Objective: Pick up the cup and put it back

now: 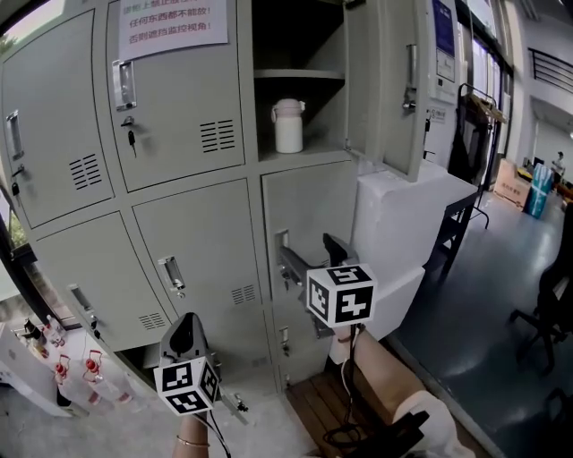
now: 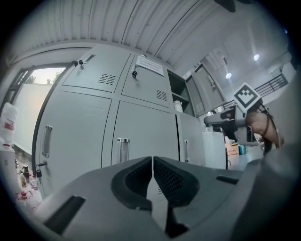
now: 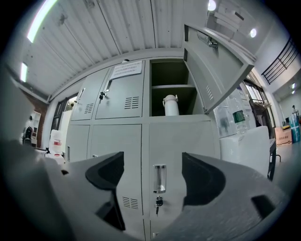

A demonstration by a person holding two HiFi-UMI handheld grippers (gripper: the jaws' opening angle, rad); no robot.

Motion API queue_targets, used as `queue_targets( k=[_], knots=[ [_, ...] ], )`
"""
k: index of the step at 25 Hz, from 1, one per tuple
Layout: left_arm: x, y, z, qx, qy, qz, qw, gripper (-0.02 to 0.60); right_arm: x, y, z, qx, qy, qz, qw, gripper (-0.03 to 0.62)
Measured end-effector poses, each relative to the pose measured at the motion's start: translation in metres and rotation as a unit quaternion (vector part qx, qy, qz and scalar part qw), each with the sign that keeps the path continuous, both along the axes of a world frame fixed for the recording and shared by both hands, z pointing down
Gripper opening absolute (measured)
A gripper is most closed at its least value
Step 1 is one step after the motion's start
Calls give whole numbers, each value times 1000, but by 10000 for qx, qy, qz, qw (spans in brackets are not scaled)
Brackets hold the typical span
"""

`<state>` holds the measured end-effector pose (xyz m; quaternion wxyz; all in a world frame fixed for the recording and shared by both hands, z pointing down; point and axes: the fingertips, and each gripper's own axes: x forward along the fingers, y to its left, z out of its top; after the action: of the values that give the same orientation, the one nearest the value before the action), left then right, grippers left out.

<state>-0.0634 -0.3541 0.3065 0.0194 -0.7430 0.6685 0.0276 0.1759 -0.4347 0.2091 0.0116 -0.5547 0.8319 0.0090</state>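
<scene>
Cup upright inside open locker compartment

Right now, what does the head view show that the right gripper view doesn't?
Only the head view: the left tongs, low by the lockers, and a chair at the right. Only the right gripper view: ceiling lights and a green-labelled bottle. Both: the right tongs, open and empty, the white cup in the open locker, and the notice on a door.

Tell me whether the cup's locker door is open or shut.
Open: the locker door is swung aside, and the cup stands exposed inside.
</scene>
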Motion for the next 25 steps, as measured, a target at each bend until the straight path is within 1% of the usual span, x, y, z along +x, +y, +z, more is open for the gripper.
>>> queue_targets(
  k=[6, 10, 15, 19, 23, 25],
  knots=[
    [3, -15, -28, 141, -71, 29, 9999, 14, 14, -23, -26, -34, -69, 3, 10000, 371],
    [12, -28, -45, 124, -28, 141, 9998, 14, 23, -37, -41, -27, -109, 30, 9999, 371],
    [33, -42, -67, 196, -113, 341, 9992, 14, 31, -54, -54, -61, -88, 35, 9999, 371],
    [53, -51, -81, 186, -93, 568, 9982, 14, 37, -70, -69, -46, -76, -2, 10000, 371],
    [70, -62, -100, 253, -285, 693, 9969, 14, 37, -87, -86, -33, -46, -96, 9999, 373],
    [77, -66, -111, 294, -297, 777, 9961, 14, 37, -94, -98, 41, -63, -160, 9998, 373]
  ],
)
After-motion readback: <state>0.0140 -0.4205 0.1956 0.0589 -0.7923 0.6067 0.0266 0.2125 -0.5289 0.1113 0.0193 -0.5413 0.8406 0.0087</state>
